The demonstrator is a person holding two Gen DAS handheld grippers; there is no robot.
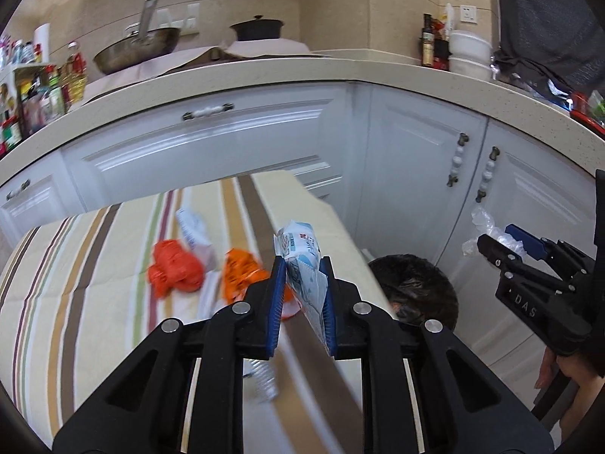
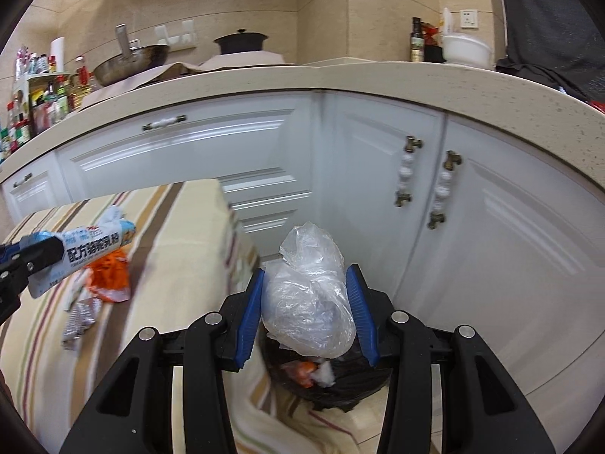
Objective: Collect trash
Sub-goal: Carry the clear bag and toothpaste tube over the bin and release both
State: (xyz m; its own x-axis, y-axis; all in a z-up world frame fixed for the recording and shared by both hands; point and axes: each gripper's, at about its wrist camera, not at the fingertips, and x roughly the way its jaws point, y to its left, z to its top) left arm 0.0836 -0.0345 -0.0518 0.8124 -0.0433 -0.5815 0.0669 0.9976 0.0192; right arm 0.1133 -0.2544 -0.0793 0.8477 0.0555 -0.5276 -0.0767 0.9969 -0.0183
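Note:
My left gripper (image 1: 302, 265) is shut on a blue and white printed wrapper (image 1: 302, 261), held above the right part of the striped tablecloth (image 1: 75, 287); the same wrapper (image 2: 90, 246) shows at the left of the right wrist view. My right gripper (image 2: 305, 280) is shut on a crumpled clear plastic bag (image 2: 308, 302), directly above the black-lined trash bin (image 2: 340, 382), which holds some scraps. That bag (image 1: 487, 232) and gripper (image 1: 503, 242) appear at the right of the left wrist view, past the bin (image 1: 416, 287). Orange wrappers (image 1: 174, 272) and a white wrapper (image 1: 193, 227) lie on the cloth.
White cabinet doors (image 2: 491, 227) with beaded handles stand right behind the bin. A beige countertop (image 1: 302, 72) carries a wok (image 1: 136, 49), a black pot, bottles and white bowls. A silvery foil wrapper (image 2: 79, 321) lies on the cloth near its front.

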